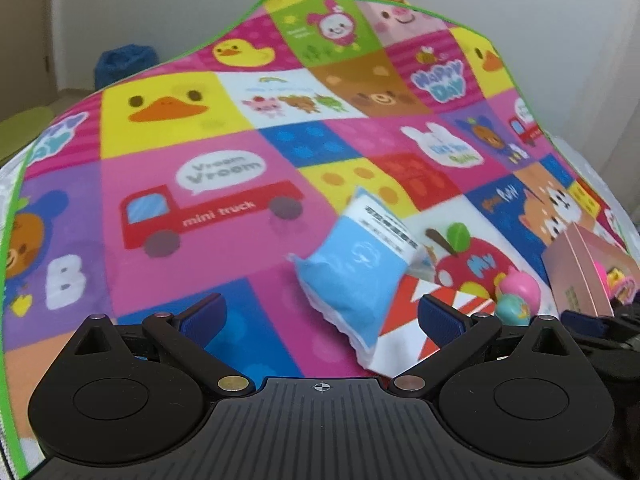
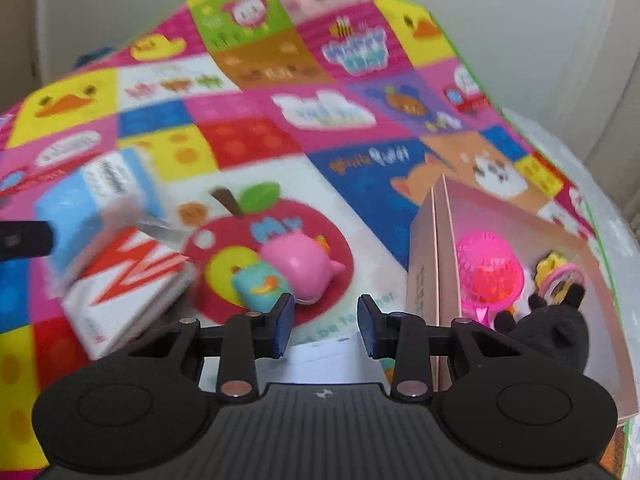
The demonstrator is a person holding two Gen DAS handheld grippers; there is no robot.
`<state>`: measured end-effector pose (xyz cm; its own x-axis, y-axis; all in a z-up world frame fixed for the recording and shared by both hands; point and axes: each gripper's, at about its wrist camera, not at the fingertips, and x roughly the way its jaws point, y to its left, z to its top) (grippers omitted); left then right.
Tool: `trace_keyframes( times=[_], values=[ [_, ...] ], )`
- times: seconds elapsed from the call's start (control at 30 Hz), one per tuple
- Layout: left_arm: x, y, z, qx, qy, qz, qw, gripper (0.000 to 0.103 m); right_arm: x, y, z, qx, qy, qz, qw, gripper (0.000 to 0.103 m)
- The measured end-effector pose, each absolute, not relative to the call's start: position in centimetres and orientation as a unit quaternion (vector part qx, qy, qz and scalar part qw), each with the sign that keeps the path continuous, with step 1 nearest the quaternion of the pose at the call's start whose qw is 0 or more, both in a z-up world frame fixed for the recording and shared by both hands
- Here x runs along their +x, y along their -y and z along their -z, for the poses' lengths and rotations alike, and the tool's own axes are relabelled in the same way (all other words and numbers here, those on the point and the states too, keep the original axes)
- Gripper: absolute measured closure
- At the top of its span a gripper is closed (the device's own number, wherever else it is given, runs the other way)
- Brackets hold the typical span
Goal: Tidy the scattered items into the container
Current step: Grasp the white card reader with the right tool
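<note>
The left gripper (image 1: 320, 316) hangs over the mat (image 1: 224, 184) with jaws wide and nothing between the pads. Just beyond it a blue pouch (image 1: 352, 276) lies tilted across a red-and-white box (image 1: 400, 336). The right gripper (image 2: 326, 324) has a narrow gap between its jaws, and nothing is held. Just past its left finger sits a pink toy (image 2: 298, 264) touching a teal toy (image 2: 258, 286), both on the printed apple. To the right stands the pink container (image 2: 440, 264), already holding a pink fan (image 2: 490, 276), a black plush (image 2: 552, 328) and a small yellow item (image 2: 554, 276).
</note>
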<state>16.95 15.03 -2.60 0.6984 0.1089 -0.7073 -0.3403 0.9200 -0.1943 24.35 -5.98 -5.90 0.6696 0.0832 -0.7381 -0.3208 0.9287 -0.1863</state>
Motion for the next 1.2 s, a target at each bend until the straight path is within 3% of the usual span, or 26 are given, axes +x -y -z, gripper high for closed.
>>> trace_keyframes(
  times=[0.37, 0.53, 0.77, 0.87, 1.2],
  values=[
    [17.2, -14.4, 3.0, -0.147, -0.376, -0.118, 0.907, 0.0, 18.9, 8.2, 4.8, -0.174, -0.431, -0.161, 0.871, 0.074],
    [16.4, -12.9, 1.5, -0.127, -0.363, -0.098, 0.918, 0.0, 16.9, 11.2, -1.4, -0.134, -0.417, -0.128, 0.89, 0.074],
    [14.0, -9.6, 2.0, -0.052, -0.359, -0.031, 0.931, 0.0, 13.7, 14.0, -8.7, -0.054, -0.4, -0.081, 0.911, 0.059],
    [13.2, -7.8, 1.9, -0.013, -0.364, -0.018, 0.931, 0.0, 12.9, 14.5, -7.4, -0.015, -0.404, -0.079, 0.911, 0.047],
    [13.7, -7.5, 1.3, 0.0, -0.353, -0.031, 0.935, 0.0, 16.6, 13.3, 1.7, 0.021, -0.45, -0.057, 0.891, 0.04]
  ],
)
